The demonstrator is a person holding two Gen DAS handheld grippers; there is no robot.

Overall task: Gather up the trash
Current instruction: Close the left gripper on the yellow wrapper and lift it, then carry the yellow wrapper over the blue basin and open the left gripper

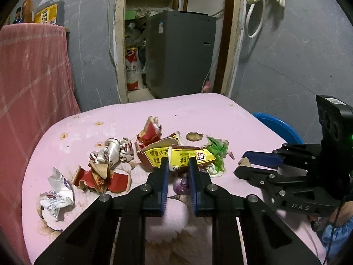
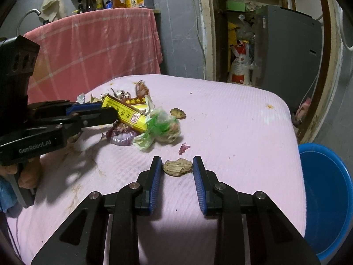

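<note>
Now: both claws spread over desk trash

Right claw (image 2: 177, 165) spread, fingers straddling a brown husk scrap (image 2: 177, 167) on the pink desk (image 2: 231, 121), not pinching. Left claw (image 1: 178, 165) spread, tips at the torn yellow-red carton (image 1: 189, 156) in the litter pile. Blue bucket (image 2: 326, 198) just beside the desk's right edge.

Pink cloth-covered table (image 2: 231, 114). On it: torn red-and-yellow cardboard box (image 1: 176, 156), crumpled green plastic bag (image 2: 161, 125), purple onion half (image 2: 122, 137), brown husk scrap (image 2: 177, 167), crumpled white wrapper (image 1: 56, 196) near left.
</note>
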